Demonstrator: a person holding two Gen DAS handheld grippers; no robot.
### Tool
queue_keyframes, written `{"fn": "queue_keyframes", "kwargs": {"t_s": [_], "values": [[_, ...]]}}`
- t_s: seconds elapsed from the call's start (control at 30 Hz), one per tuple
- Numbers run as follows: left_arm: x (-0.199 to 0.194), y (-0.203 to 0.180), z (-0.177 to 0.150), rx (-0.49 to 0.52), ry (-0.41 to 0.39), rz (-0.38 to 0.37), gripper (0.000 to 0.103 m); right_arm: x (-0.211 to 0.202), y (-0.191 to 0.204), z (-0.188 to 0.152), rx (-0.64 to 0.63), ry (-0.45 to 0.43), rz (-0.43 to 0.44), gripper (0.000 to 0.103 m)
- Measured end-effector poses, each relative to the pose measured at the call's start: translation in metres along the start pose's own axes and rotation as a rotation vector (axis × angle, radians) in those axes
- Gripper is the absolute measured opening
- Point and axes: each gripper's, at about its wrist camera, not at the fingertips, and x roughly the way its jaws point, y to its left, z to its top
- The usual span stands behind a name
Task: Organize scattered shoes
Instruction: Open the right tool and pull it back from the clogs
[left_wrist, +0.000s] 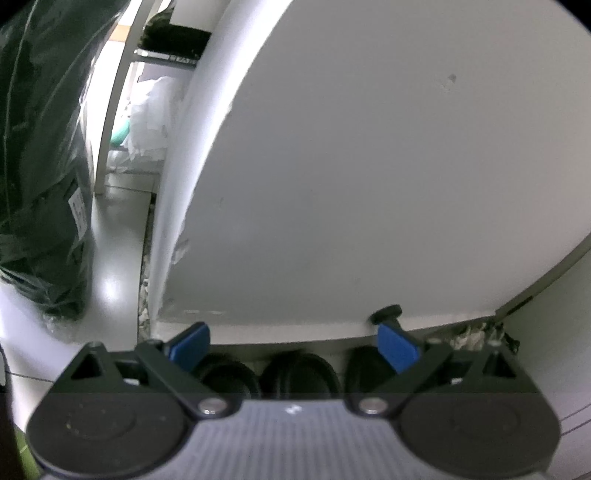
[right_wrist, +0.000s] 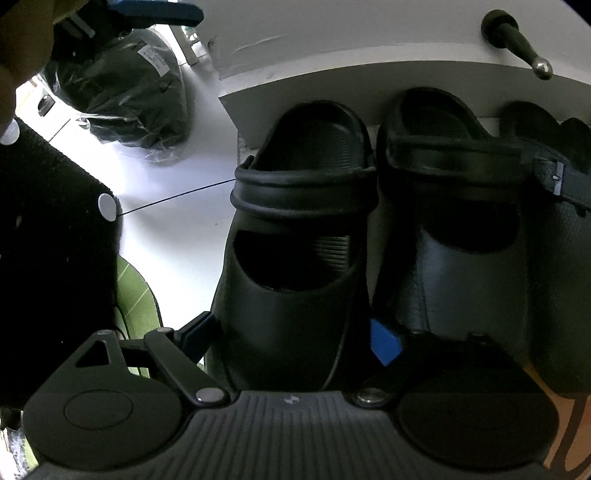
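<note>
Right gripper (right_wrist: 291, 341) wide, straddling the toe of a black rubber clog (right_wrist: 295, 236), pads apparently not pressing; matching black clog (right_wrist: 454, 236) just right. Left gripper (left_wrist: 293, 349) wide, empty.

We note a pale floor (right_wrist: 177, 236); at frame centre and right, black clogs (right_wrist: 295, 236) stand side by side; a plastic-wrapped dark bundle (right_wrist: 125, 99) lies upper left.

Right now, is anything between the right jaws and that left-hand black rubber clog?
Nothing visible. The right gripper already straddles the toe of the black rubber clog, jaws wide on either side of it. A second black clog sits close alongside, crowding the inner jaw.
</note>
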Motion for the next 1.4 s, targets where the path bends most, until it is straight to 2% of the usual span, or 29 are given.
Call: {"fn": "queue_keyframes", "kwargs": {"t_s": [0.17,0.27,0.3,0.37,0.53,0.67,0.97,1.13,1.27,1.3,1.4], "values": [[0.005,-0.002,-0.001,-0.011,0.019,0.008,0.098,0.0,-0.005,0.006,0.041,0.006,0.005,0.088],[0.006,-0.003,-0.004,-0.022,0.037,0.016,0.098,-0.002,-0.021,0.009,0.165,-0.012,0.041,0.086],[0.006,-0.001,-0.003,-0.022,0.039,0.015,0.098,-0.004,-0.026,0.01,0.203,-0.019,0.053,0.082],[0.008,0.001,-0.004,-0.014,0.042,0.012,0.098,-0.011,-0.039,0.01,0.278,-0.031,0.085,0.082],[0.015,-0.002,-0.009,-0.008,0.066,0.01,0.098,-0.029,-0.045,0.008,0.28,-0.037,0.091,0.082],[0.021,-0.003,-0.013,0.003,0.072,0.002,0.099,-0.055,-0.051,0.001,0.265,-0.053,0.027,0.083],[0.03,-0.005,-0.017,0.032,0.108,-0.03,0.099,-0.133,-0.088,-0.03,0.356,-0.11,-0.101,0.083],[0.026,-0.016,-0.021,0.101,0.111,-0.063,0.1,-0.188,-0.105,-0.058,0.428,-0.16,-0.173,0.084],[0.021,-0.03,-0.031,0.184,0.123,-0.103,0.101,-0.237,-0.117,-0.085,0.497,-0.235,-0.242,0.085],[0.024,-0.038,-0.038,0.231,0.129,-0.113,0.101,-0.248,-0.119,-0.094,0.512,-0.252,-0.255,0.086],[0.024,-0.045,-0.048,0.278,0.139,-0.109,0.101,-0.282,-0.124,-0.127,0.539,-0.292,-0.317,0.086]]}}
